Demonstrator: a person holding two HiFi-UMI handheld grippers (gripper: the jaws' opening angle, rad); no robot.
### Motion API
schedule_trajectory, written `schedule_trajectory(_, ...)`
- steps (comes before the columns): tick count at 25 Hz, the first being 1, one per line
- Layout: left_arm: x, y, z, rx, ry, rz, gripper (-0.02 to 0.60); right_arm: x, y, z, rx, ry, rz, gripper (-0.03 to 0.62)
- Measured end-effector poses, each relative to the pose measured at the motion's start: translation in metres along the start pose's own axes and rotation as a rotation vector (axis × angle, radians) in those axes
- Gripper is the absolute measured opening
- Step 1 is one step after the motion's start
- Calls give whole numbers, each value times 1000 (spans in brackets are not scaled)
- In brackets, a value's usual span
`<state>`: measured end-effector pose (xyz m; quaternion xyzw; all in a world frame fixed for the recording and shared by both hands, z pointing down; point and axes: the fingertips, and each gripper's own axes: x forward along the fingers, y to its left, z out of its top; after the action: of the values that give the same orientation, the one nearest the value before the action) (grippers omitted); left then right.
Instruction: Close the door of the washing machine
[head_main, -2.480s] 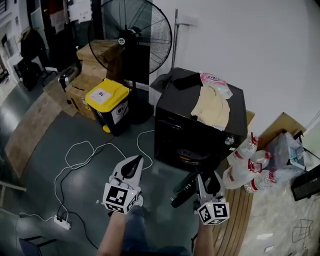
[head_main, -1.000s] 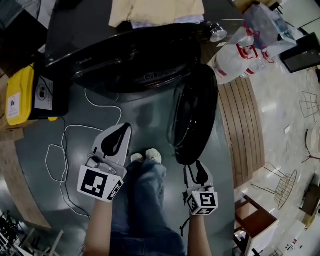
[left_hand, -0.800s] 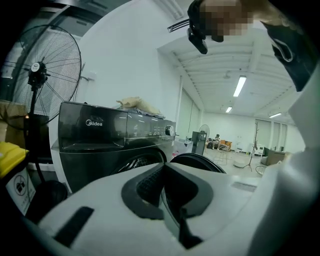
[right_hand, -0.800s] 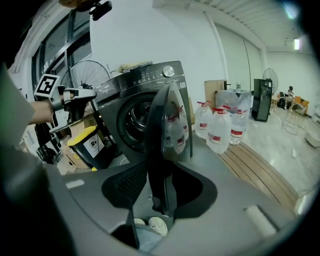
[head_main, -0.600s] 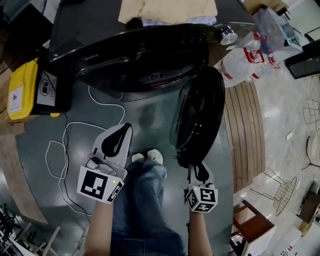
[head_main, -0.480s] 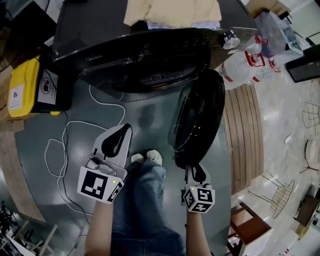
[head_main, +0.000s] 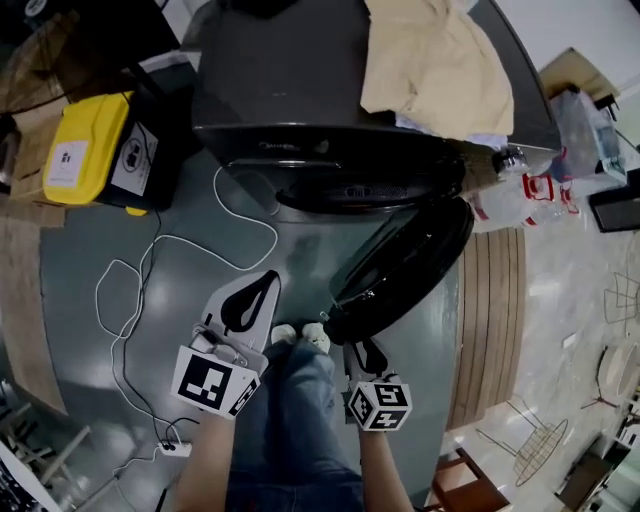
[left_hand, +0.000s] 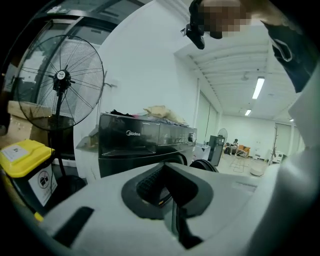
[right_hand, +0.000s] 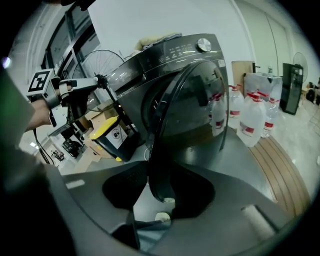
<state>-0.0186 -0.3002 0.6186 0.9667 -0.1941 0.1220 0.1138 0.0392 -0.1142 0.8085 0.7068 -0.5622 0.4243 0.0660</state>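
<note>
Head view: your washer (head_main: 300, 110) fills the top centre, and its door (head_main: 405, 270) stands open just below and right of it; seen edge-on, the door's long axis runs from the hinge at right of centre down to the free rim at lower centre, with the inner face turned toward the machine; your right gripper (head_main: 362, 350) meets that free rim, while your left gripper (head_main: 252, 300) hangs apart at lower left over bare floor.

Left gripper view: its jaws are together with nothing between them; the washer (left_hand: 140, 140) stands ahead at centre left, and the door (left_hand: 202, 165) peeps out dark at its right.

Right gripper view: the door (right_hand: 185, 115) rises upright through the middle of the frame; the right gripper (right_hand: 155, 200) has its jaws apart around the bottom rim; the rim lies against the right-hand jaw, and floor shows on the other side, so I judge it a push contact, not a clamp.

Expect a stiff, fairly heavy, glossy door that swings only on its hinge; the curved front looks slippery and possibly breakable, so bear on the rim farthest from the hinge; push steadily toward the opening at upper left.
</note>
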Motion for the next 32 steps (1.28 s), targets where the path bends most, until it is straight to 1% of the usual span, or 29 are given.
schedule_trajectory(2, -7, 15, 4, -8, -8, 27, 0, 17, 17, 10, -30, 6, 57, 156)
schedule_trajectory(5, -17, 32, 7, -18, -14, 58, 0, 39, 39, 27, -102, 6, 127, 156)
schedule_trajectory(8, -25, 48, 6, -31, -14, 86, 0, 63, 57, 47, -188, -7, 186, 140)
schedule_trajectory(9, -27, 54, 5, -37, -13, 95, 0, 71, 62, 55, -213, -17, 197, 128)
schedule_trajectory(10, -29, 59, 3, -43, -13, 104, 0, 79, 65, 64, -233, -30, 204, 95)
schedule_trajectory(11, -30, 64, 2, -49, -13, 113, 0, 87, 68, 73, -249, -44, 211, 45)
schedule_trajectory(12, -31, 68, 0, -55, -13, 120, 0, 96, 70, 82, -263, -56, 218, 43)
schedule_trajectory(14, -32, 76, -3, -66, -12, 132, 0, 114, 76, 97, -297, -74, 231, 12)
schedule_trajectory(15, -32, 79, -5, -70, -11, 137, 0, 122, 79, 105, -315, -82, 237, 12)
schedule_trajectory(17, -31, 86, -8, -75, -8, 145, 0, 139, 85, 120, -339, -100, 238, 12)
schedule_trajectory(20, -29, 95, -11, -82, -3, 151, 0, 164, 89, 145, -338, -133, 214, 11)
schedule_trajectory(24, -24, 107, -8, -106, -33, 166, 0, 194, 89, 174, -323, -163, 173, 11)
schedule_trajectory(28, -20, 114, -9, -82, -19, 161, 0, 207, 96, 175, -349, -140, 171, 11)
schedule_trajectory(32, -13, 122, 1, -103, -44, 169, 0, 206, 95, 176, -339, -155, 162, 11)
